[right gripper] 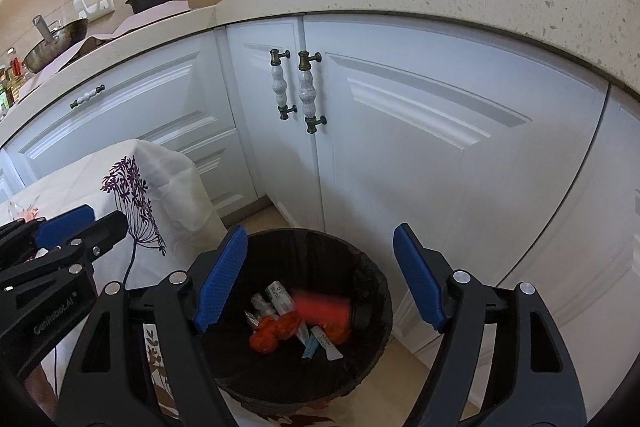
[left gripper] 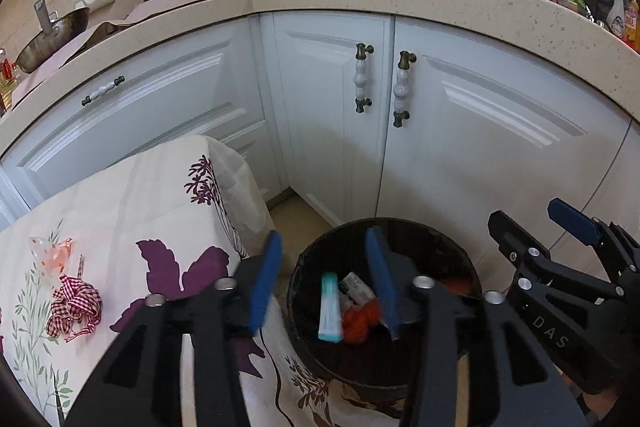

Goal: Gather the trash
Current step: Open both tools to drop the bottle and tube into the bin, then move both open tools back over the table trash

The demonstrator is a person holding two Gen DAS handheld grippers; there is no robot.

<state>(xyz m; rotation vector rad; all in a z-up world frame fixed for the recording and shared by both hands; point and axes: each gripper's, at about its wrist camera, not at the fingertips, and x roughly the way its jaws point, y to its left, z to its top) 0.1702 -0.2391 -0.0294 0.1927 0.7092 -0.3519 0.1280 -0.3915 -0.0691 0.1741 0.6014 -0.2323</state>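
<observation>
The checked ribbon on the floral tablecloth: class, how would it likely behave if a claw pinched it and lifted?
The checked ribbon lies in loose loops and tangles, so it is probably floppy and would dangle. It looks thin, so likely very light. Resting on the soft tablecloth, it may bunch or drag when pushed rather than slide cleanly.

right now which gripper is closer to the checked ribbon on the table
Left. The left gripper is open over the bin beside the table, ribbon to its left. The right gripper is farther right, also over the bin.
</observation>
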